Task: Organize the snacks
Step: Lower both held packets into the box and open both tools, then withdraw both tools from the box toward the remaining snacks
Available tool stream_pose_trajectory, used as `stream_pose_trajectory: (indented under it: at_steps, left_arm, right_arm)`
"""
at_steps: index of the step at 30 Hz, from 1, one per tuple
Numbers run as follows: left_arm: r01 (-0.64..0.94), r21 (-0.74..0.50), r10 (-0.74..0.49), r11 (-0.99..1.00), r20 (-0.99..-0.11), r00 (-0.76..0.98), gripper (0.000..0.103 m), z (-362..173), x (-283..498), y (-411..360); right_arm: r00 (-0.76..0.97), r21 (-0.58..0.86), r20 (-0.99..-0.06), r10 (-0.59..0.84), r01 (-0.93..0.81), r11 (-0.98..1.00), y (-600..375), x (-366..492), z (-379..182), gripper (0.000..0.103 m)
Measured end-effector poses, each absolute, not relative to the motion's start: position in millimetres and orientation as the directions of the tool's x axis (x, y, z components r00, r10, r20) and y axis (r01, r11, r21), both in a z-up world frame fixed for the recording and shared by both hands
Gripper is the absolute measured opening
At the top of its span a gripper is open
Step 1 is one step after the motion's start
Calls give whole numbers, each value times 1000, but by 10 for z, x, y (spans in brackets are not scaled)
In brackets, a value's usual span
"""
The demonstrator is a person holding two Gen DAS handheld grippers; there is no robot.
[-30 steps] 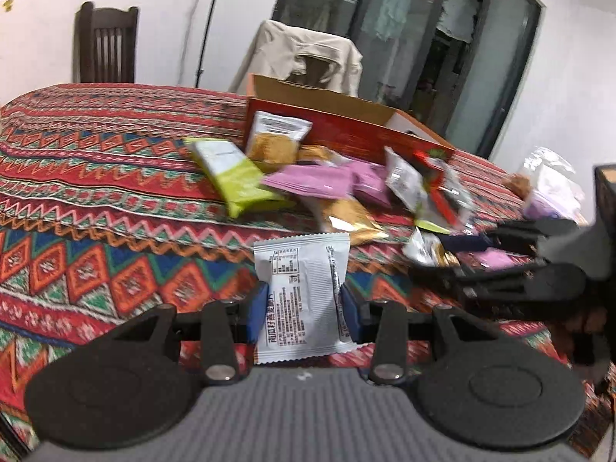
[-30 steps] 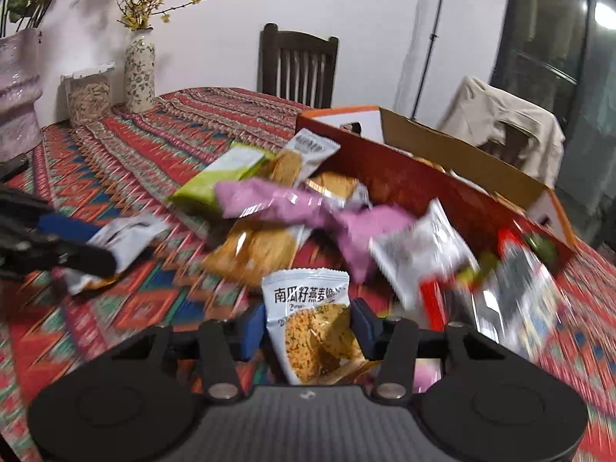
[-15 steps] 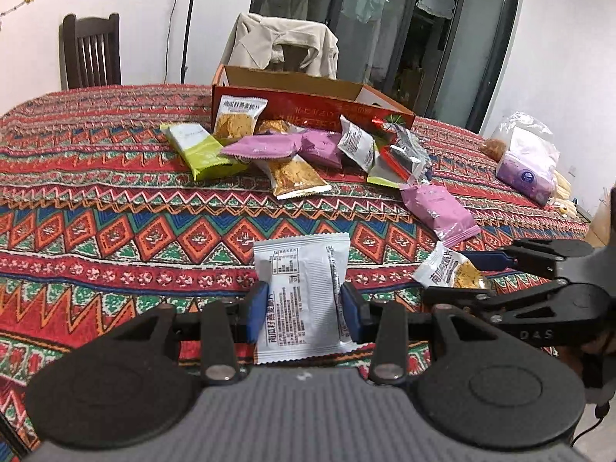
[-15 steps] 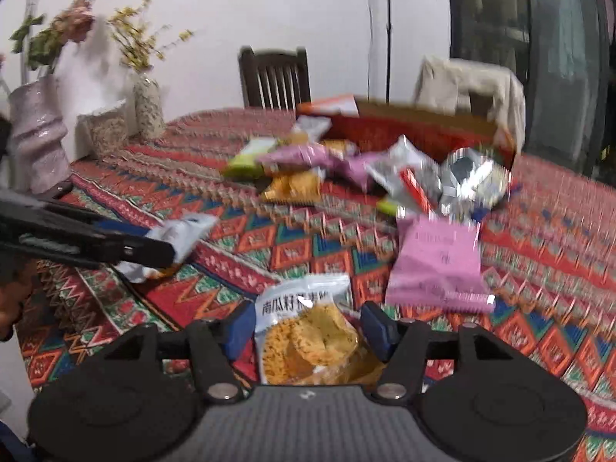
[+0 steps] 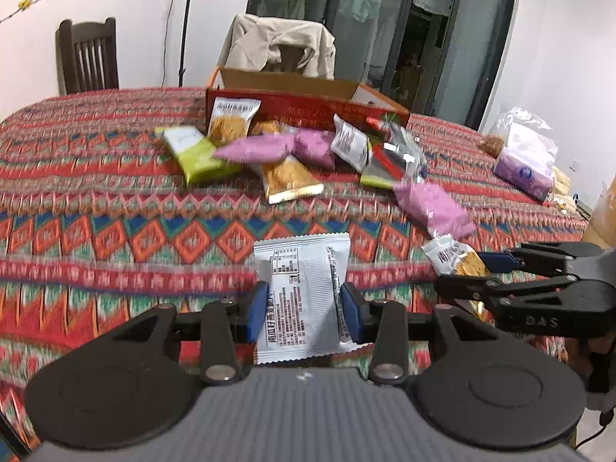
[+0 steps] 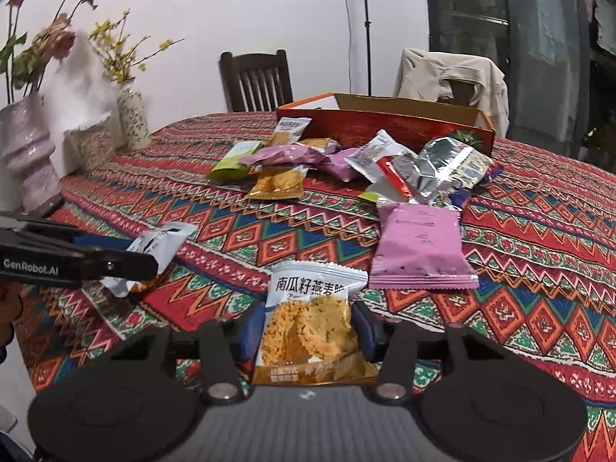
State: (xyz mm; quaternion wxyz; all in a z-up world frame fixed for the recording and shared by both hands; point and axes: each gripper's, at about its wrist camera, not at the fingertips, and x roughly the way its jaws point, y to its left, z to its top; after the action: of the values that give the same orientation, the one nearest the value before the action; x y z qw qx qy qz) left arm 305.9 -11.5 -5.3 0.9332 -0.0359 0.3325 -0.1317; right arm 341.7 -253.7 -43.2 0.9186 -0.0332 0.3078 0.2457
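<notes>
My left gripper is shut on a white snack packet, back side up, held above the near part of the patterned tablecloth. My right gripper is shut on a white and orange oat-crisp packet. Each gripper shows in the other view: the right one with its packet, the left one with its packet. A pile of snack packets lies in front of an open red cardboard box. A pink packet lies apart, nearer to me.
Two vases with flowers and a jar stand at the table's left edge. Bagged goods sit at the right edge. A wooden chair and a chair draped with a jacket stand behind the table.
Both grippers have pulled back from the pile toward the near side of the table, each still holding its packet. The box and the pile now look farther away.
</notes>
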Motion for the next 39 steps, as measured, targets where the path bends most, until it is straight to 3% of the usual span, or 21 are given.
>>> stream_pose_trajectory:
  at_steps: [7, 10, 13, 17, 23, 32, 33, 35, 39]
  left_arm:
    - [329, -201, -385, 923, -480, 788, 42, 651, 3833, 58]
    - [302, -193, -358, 934, -472, 806, 42, 897, 4533, 89]
    - [245, -153, -288, 958, -504, 814, 42, 940, 5242, -1]
    - [200, -105, -224, 974, -563, 796, 42, 814, 6114, -138]
    - [180, -132, -222, 975, -656, 722, 42, 499, 7104, -469]
    - [166, -138, -213, 976, -730, 650, 43, 169, 7622, -868]
    - [165, -144, -217, 976, -729, 649, 45, 160, 7639, -906]
    - [178, -159, -237, 971, -733, 637, 61, 171, 7650, -973]
    - [215, -160, -263, 963, -721, 641, 66, 328, 7522, -955]
  right_arm:
    - [732, 97, -472, 492, -511, 854, -2668, 3674, 136, 46]
    - [774, 28, -438, 458, -497, 867, -2675, 4161, 483, 46]
    - [784, 69, -424, 454, -471, 879, -2742, 4783, 726, 47]
    - [790, 75, -472, 392, -407, 910, -2733, 5730, 840, 47]
    - [730, 38, -632, 258, -304, 952, -2619, 7009, 470, 47]
    - [681, -98, -728, 81, -220, 971, -2502, 7731, -29, 48]
    - [676, -106, -733, 74, -221, 970, -2502, 7761, -62, 50]
    - [680, -112, -730, 66, -215, 970, -2504, 7762, -76, 51]
    - [689, -99, -721, 74, -208, 973, -2574, 7711, 12, 57]
